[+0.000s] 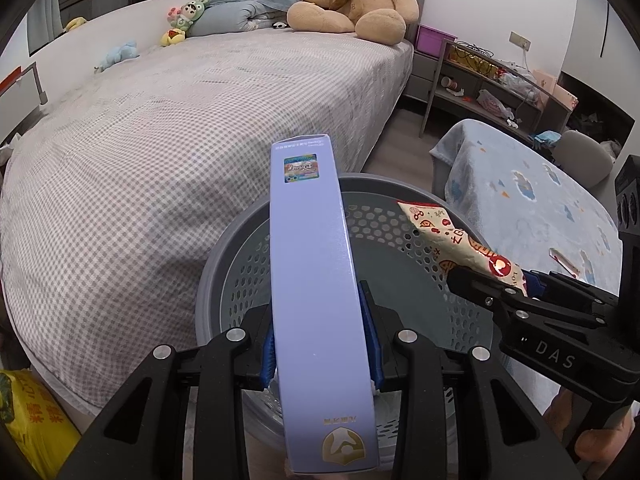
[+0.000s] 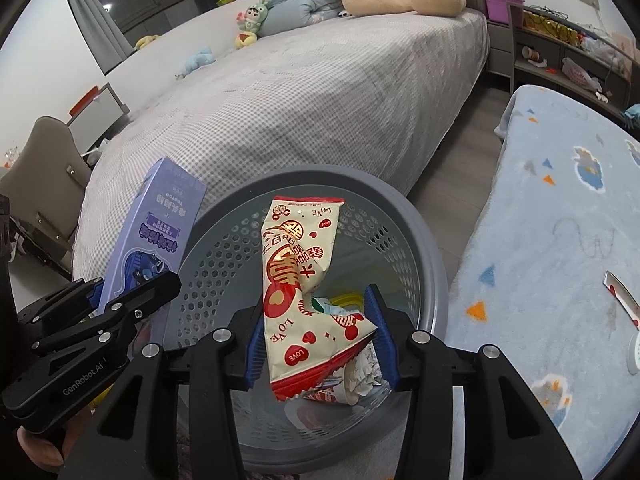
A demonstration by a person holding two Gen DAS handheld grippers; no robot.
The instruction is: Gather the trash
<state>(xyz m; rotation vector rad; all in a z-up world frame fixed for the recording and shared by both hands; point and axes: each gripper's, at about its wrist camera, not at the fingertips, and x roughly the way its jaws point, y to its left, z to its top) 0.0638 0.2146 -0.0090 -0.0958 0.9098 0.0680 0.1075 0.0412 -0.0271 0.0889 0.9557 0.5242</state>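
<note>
The snack wrapper (image 2: 298, 292) hangs in the lower middle of the right wrist view, directly over the mouth of the grey bin (image 2: 434, 268). It sits between the blue pads of the right gripper (image 2: 322, 344); the left pad looks to touch its edge, but the right pad stands clear of it, so the fingers are spread and the wrapper is barely caught, if at all. Below it, at the bottom of the bin, lie crumpled paper and other scraps.

The purple box (image 1: 320, 300) runs up the middle of the left wrist view, pinched on its narrow sides by the left gripper (image 1: 322, 344), whose fingers press firmly on it. Its far end reaches out over the bin rim (image 1: 208, 264) toward the bed (image 1: 160, 140).

The step in hand looks like dropping both pieces into the bin. To do it well, the wrapper should be let go right where it is, centred over the opening, with the fingers spread wide enough that it does not cling to a pad. The box is long, so it is best tipped end-down inside the rim before release; let go flat, it could bridge the rim or topple toward the bed.

At the right of both views is a bench under a blue blanket (image 2: 560, 220), with another wrapper (image 2: 624, 300) still lying on it.
</note>
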